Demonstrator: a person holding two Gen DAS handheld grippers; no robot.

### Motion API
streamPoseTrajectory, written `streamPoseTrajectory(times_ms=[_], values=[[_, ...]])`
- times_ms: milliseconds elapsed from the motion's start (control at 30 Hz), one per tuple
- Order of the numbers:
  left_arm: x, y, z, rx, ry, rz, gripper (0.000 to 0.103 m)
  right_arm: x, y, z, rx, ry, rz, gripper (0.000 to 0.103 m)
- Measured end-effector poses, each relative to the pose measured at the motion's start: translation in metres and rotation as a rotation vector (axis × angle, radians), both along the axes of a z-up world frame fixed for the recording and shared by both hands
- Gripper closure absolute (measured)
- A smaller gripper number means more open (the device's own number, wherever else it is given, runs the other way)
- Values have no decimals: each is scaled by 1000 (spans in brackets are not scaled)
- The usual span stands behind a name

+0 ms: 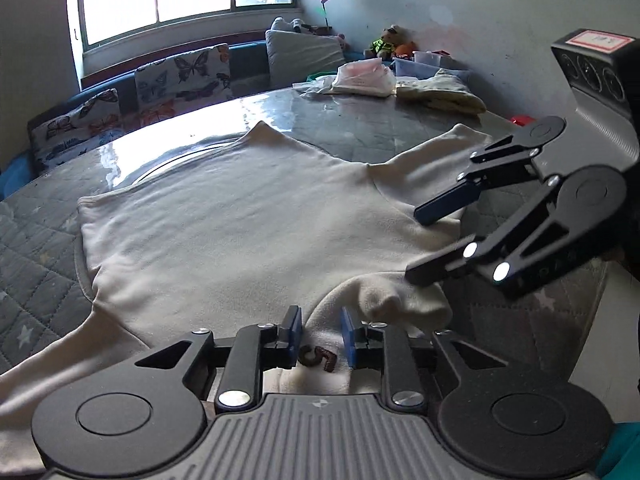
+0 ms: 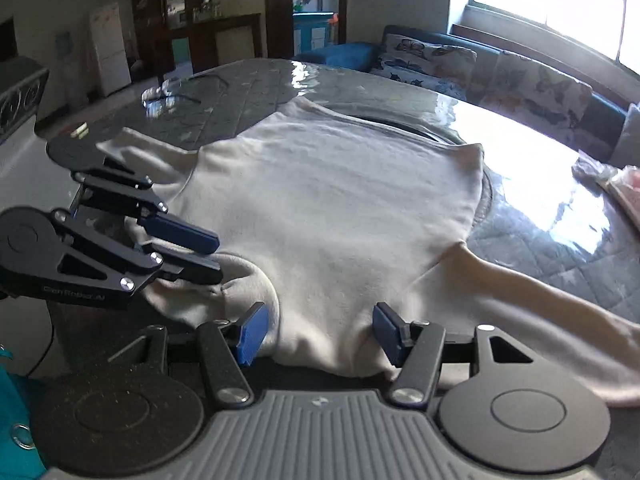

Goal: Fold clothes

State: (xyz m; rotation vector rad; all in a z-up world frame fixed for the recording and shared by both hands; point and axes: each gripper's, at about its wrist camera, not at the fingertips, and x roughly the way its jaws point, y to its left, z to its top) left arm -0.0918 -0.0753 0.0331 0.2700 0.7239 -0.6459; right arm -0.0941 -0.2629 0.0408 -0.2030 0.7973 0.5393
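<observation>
Cream sweatshirt [image 1: 240, 216] flat just beyond both parted grippers' near-hem fingertips

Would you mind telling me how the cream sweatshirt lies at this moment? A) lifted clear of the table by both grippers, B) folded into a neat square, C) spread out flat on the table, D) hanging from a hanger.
C: the cream sweatshirt lies spread open on the quilted table, one sleeve trailing sideways, while the left gripper and right gripper both stand open at its near edge.
</observation>
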Motion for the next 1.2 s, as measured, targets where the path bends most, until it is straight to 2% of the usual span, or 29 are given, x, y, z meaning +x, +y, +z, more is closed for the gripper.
streamPoseTrajectory(times_ms=[100,167,233,600,833,1067,1167,1200], values=[[4,-1,7,-9,-2,-3,77,4,-23,10,28,-24,-76,44],[6,-5,14,-19,-18,-12,69,12,-41,12,14,-38,-135,44],[7,-12,18,-27,-31,-21,67,20,-59,13,0,-53,-194,44],[15,-44,5,-12,10,-59,64,77,-146,-11,-38,-39,-489,44],[16,-55,-2,1,29,-73,61,71,-176,-18,-28,-53,-586,43],[7,-68,9,-28,9,-137,57,65,-210,-21,-16,-50,-702,43],[4,-84,5,-13,4,-169,57,62,-215,-22,4,-37,-719,49],[3,-89,3,-7,1,-177,57,62,-215,-21,8,-33,-717,56]])
